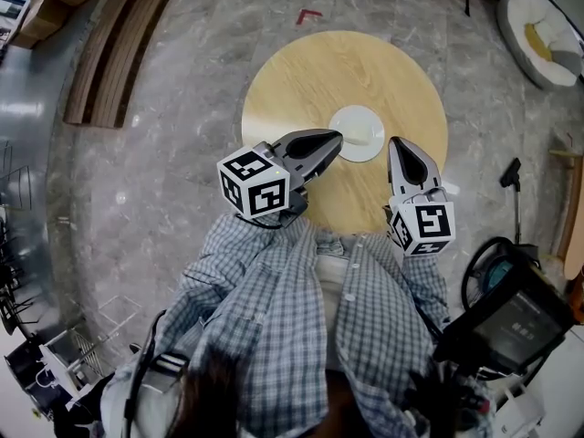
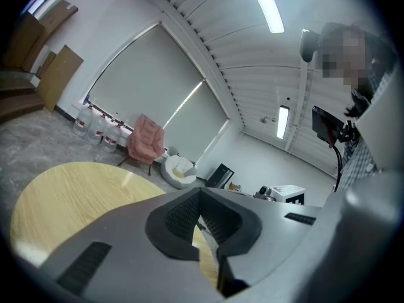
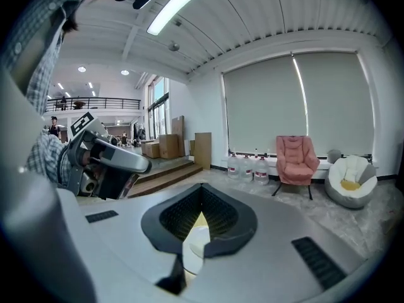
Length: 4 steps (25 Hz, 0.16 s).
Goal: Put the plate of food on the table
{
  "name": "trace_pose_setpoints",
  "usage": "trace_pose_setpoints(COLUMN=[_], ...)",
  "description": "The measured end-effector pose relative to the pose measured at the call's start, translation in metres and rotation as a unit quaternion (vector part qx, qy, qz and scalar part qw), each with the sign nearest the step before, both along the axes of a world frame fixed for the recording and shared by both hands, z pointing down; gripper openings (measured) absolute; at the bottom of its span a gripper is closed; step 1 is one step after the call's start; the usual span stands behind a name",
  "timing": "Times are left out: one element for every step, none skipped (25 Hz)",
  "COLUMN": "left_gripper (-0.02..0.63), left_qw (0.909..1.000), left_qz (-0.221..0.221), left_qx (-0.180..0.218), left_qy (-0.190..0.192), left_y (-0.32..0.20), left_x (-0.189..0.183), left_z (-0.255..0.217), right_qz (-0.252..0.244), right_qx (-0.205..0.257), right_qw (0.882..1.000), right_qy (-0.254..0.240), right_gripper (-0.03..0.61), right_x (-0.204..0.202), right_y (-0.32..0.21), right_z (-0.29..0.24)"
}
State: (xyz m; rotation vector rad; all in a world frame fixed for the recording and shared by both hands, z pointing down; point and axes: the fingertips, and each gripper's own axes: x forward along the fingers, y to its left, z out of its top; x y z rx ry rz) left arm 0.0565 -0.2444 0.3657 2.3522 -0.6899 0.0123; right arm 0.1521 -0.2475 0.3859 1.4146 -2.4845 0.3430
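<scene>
Two grippers are reaching out from our checked shirt [image 1: 274, 318], both tipping slightly downward over the near edge of the round wooden bench [image 1: 301, 80]. The left gripper [image 1: 330, 140] is angling inward, its fingers pressing together on nothing. The right gripper [image 1: 396, 144] is pointing straight away, its fingers likewise closed and empty. Between the two tips, the white plate [image 1: 358, 131] is sitting on the bench.

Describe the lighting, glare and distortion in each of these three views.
Head view: soft even light, a pale sheen on the floor at left, fisheye bending the edges; the white plate shows little detail against the table. Left gripper view: the ceiling strip light is blown out, corners vignette black. Right gripper view: a second strip light glares, walls bow, the near jaws look soft.
</scene>
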Motion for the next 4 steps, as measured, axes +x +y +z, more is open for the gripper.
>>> trace_pose_setpoints(left_gripper=[0.008,0.008,0.008,0.008], left_qw=[1.0000,1.0000,1.0000,1.0000], left_qz=[-0.002,-0.003,-0.004,-0.006], left_qx=[-0.002,-0.003,-0.005,-0.007], left_qy=[0.002,0.003,0.004,0.004], left_y=[-0.0003,-0.0008,-0.0016,-0.0024], left_x=[-0.0011,-0.0020,-0.0030,-0.0039], left_z=[-0.0003,-0.0002,0.0000,0.0004], right_qz=[-0.002,-0.003,-0.005,-0.006], right_qx=[0.000,0.000,0.000,0.000], right_qw=[1.000,1.000,1.000,1.000], right_qy=[0.002,0.003,0.004,0.006], right_gripper=[0.006,0.006,0.006,0.006], right_x=[-0.0006,-0.0012,-0.0017,-0.0022], right_y=[0.0005,0.0006,0.0005,0.0004], right_z=[-0.0005,-0.0009,-0.0012,-0.0015])
